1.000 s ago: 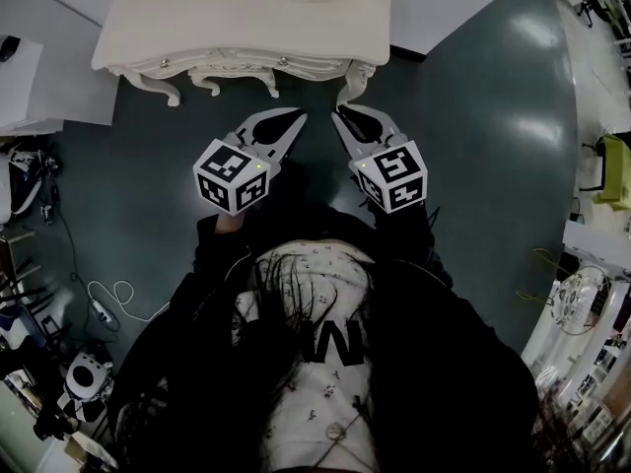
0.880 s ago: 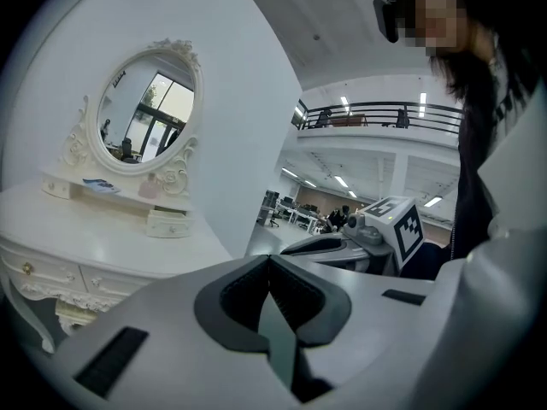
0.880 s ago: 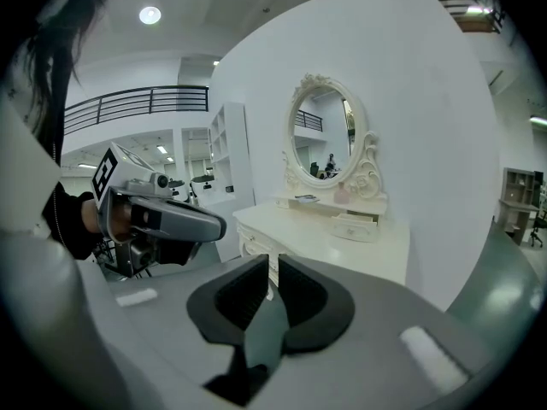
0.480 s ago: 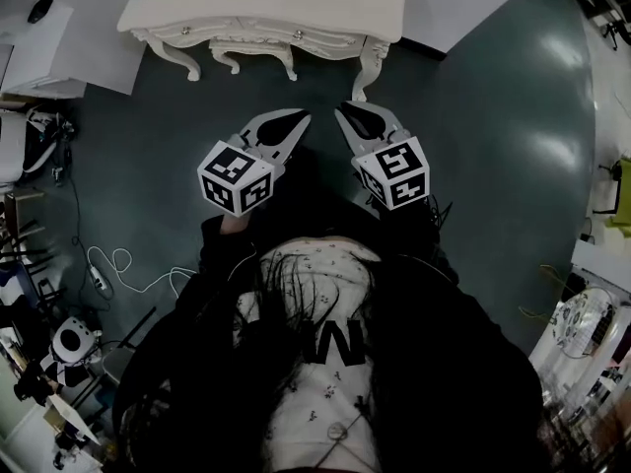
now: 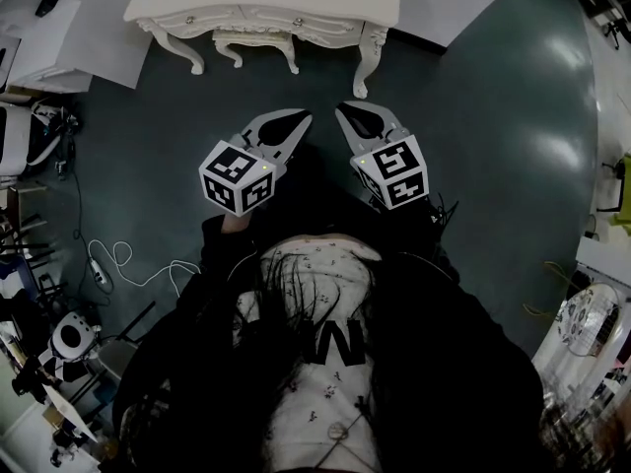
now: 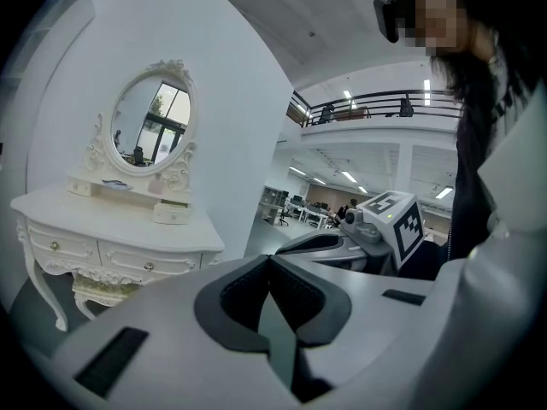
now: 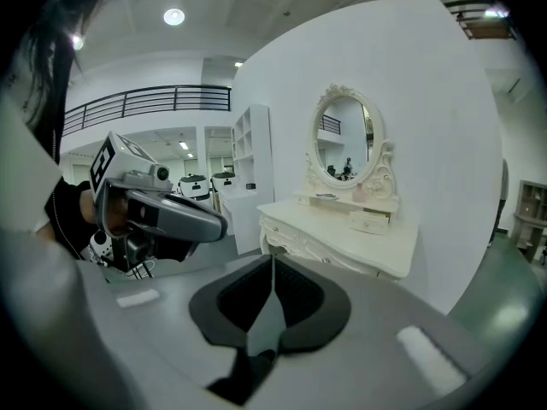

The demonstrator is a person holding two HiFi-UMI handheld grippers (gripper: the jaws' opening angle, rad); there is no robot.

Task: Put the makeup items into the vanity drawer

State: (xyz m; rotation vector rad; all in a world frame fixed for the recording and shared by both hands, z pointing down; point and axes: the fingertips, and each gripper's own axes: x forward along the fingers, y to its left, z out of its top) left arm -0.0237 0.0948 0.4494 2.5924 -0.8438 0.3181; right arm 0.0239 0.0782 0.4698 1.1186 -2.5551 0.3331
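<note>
The cream vanity (image 5: 266, 3) stands at the top of the head view, its front drawers (image 5: 246, 20) shut. In the left gripper view the vanity (image 6: 111, 229) is at the left, with an oval mirror (image 6: 149, 131) and a small drawer box (image 6: 171, 213) on top. Small items on its shelf (image 7: 359, 193) are too small to name. My left gripper (image 5: 301, 116) and right gripper (image 5: 342, 109) hang side by side over the floor, short of the vanity. Both are shut with nothing in them. Each shows in the other's view: the right gripper (image 6: 342, 246) and the left gripper (image 7: 162, 212).
A white desk (image 5: 59, 37) stands to the left of the vanity. Cables (image 5: 108, 264) and assorted gear (image 5: 69, 343) lie on the dark floor at the left. Shelves with clutter (image 5: 592, 313) line the right edge. A white wall is behind the vanity.
In the head view the vanity now shows smaller and higher in the frame, with more floor in front of it. Both grippers keep the same shut pose.
</note>
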